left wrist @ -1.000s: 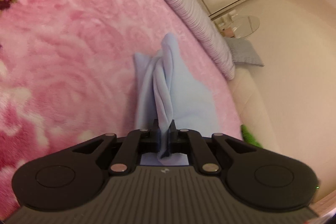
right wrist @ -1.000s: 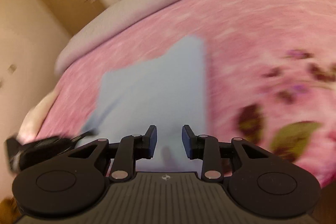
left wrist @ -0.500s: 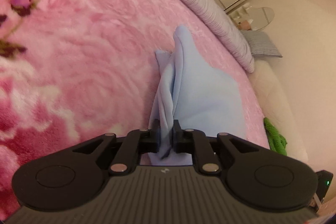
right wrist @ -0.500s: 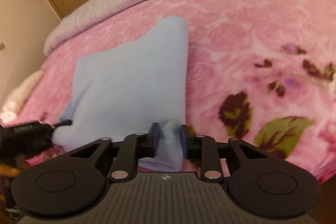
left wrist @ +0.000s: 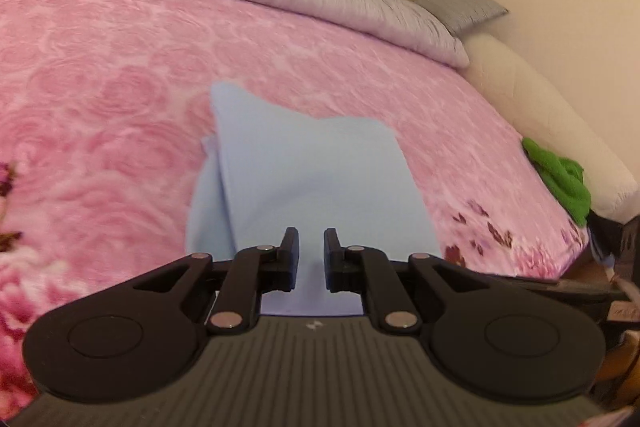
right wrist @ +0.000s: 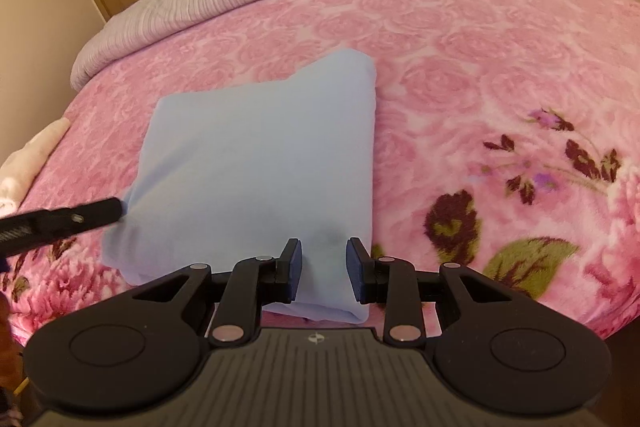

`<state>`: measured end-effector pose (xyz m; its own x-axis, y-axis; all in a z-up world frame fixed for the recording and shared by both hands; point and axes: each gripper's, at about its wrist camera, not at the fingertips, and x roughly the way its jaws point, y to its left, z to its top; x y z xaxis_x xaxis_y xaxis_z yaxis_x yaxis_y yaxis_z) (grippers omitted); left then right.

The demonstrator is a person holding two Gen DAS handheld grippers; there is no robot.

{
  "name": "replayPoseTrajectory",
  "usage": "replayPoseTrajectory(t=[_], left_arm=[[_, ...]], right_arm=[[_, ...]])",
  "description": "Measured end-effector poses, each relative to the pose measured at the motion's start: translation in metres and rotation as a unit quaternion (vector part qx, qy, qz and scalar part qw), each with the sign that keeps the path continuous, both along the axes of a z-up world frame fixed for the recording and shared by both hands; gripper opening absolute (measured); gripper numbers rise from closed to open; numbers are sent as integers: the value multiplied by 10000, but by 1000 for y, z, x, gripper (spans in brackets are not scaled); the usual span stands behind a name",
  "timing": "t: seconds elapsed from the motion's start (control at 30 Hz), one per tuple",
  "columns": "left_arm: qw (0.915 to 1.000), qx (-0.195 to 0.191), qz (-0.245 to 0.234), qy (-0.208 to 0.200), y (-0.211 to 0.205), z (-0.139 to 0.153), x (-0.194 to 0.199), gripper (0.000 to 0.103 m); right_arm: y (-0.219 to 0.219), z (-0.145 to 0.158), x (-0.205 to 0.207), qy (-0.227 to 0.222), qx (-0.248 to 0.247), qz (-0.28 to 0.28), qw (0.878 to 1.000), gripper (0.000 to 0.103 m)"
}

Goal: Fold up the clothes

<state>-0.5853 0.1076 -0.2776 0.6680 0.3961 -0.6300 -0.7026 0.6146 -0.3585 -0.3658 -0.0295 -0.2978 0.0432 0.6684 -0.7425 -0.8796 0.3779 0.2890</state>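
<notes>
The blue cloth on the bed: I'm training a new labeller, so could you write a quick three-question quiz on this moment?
1. Multiple choice: how does the light blue cloth lie? A) hanging off the bed's edge B) folded flat on the blanket C) bunched in a ball.
2. True or false: the green item lies on top of the cloth.
3. Fill in: the floral blanket under the cloth is mostly ___.

Key: 1) B. 2) False: it lies at the bed's edge, apart from the cloth. 3) pink.
</notes>
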Motion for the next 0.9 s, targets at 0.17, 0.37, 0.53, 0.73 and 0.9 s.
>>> replayPoseTrajectory(t=[0.17, 0.37, 0.53, 0.73, 0.9], left_arm=[[9990, 52, -101, 442, -2, -13, 4, 8], [9975, -100, -155, 681, 4, -38, 1, 3], [9973, 80, -298, 664, 17, -3, 1, 4], [9933, 381, -507, 968, 56, 16, 20, 5], [9872, 184, -818, 1358, 79, -12, 39, 10]], right_arm=[[0, 3, 0, -25, 50, -83, 9999, 32], [10, -16, -7, -64, -358, 87, 9993, 39], [13, 14, -4, -58, -254, -249, 9994, 39], [44, 25, 3, -39, -456, -939, 9945, 47], [67, -6, 5, 4, -809, -934, 9923, 51]])
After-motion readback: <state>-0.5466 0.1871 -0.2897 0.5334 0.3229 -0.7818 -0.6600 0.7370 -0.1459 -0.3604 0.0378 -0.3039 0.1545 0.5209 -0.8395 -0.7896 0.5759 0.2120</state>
